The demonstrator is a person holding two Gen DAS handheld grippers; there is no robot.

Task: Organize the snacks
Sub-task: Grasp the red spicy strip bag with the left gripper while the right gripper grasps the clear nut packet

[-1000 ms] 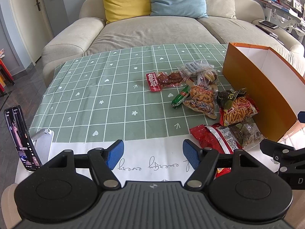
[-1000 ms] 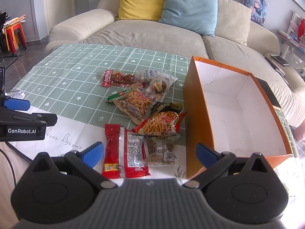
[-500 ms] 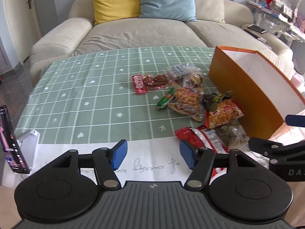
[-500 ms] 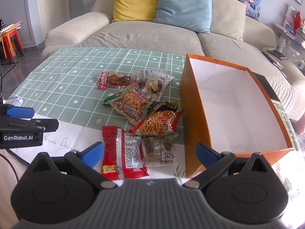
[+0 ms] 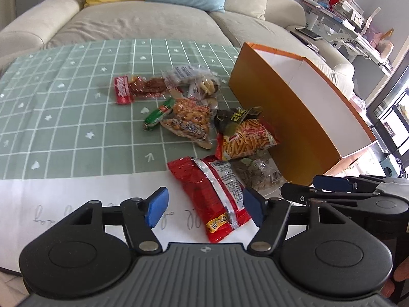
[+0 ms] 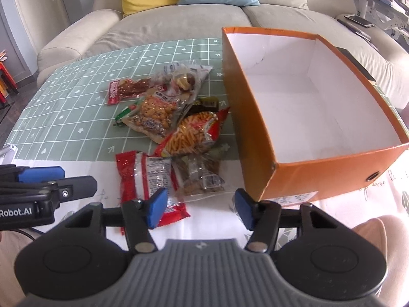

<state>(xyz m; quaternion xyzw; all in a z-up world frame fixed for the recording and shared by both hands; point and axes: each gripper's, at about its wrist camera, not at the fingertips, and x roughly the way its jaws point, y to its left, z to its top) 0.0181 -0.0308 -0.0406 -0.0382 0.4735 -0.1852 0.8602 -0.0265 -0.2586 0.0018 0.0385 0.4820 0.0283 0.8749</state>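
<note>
Several snack packets lie in a loose pile on the green checked tablecloth [image 5: 76, 117] left of an open orange box [image 6: 306, 168] with an empty white inside. Nearest is a red packet [image 5: 212, 194], also in the right wrist view [image 6: 145, 179]. Beside it lie a clear packet of dark snacks [image 6: 199, 179], an orange stick-snack bag [image 6: 194, 133], a nut bag [image 5: 189, 120], a green stick [image 5: 157, 113] and a red meat packet [image 5: 138, 89]. My left gripper [image 5: 205, 208] is open, low over the red packet. My right gripper [image 6: 200, 209] is open, above the clear packet's near edge.
A beige sofa [image 6: 179, 23] with yellow and blue cushions stands behind the table. The tablecloth's white printed border [image 5: 64, 199] runs along the near edge. A desk with clutter [image 5: 340, 23] stands at the far right. A phone [image 6: 359, 20] lies on the sofa arm.
Both grippers have moved forward and right, closer to the snack pile. The left one now straddles the red packet. The right gripper's jaws have narrowed somewhat but stay open.
</note>
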